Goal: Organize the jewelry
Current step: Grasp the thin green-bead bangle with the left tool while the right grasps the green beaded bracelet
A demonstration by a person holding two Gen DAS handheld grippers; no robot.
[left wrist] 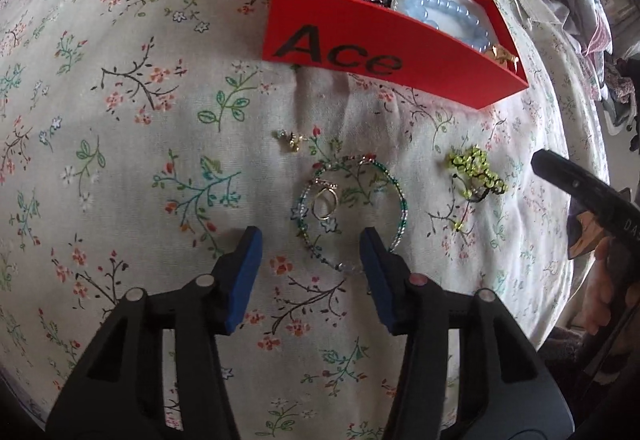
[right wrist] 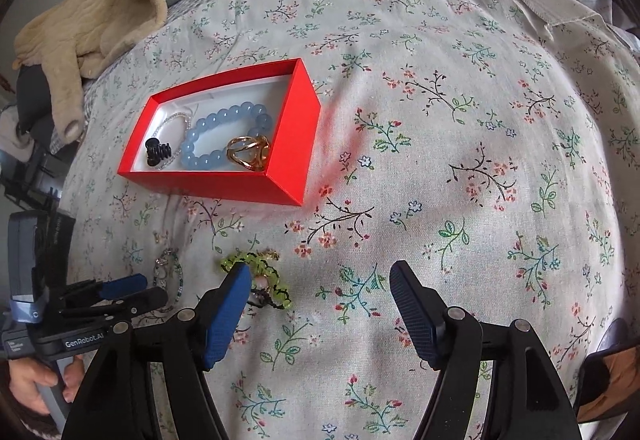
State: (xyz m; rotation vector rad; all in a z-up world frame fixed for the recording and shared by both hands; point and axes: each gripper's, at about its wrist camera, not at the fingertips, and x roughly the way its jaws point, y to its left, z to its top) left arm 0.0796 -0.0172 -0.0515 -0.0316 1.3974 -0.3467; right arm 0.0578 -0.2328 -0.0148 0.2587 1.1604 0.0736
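- The left gripper [left wrist: 311, 246], jaws apart and gripping nothing, hangs over a thin green-and-clear beaded bracelet [left wrist: 352, 200] lying just ahead of its fingertips on the floral bedspread [left wrist: 120, 80].
- Light, limp and snag-prone by the look of it; pinching one strand near the clasp seems safest.
- The right gripper [right wrist: 320, 280] is released, empty.

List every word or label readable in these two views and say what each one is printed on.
"Ace": black letters on the long side wall of the red box.
"GenRobot.AI": white print on the body of the left gripper, seen from the right wrist view.
A small label below it: too small to read.
"DA...": cut-off white letters on the right gripper's finger.
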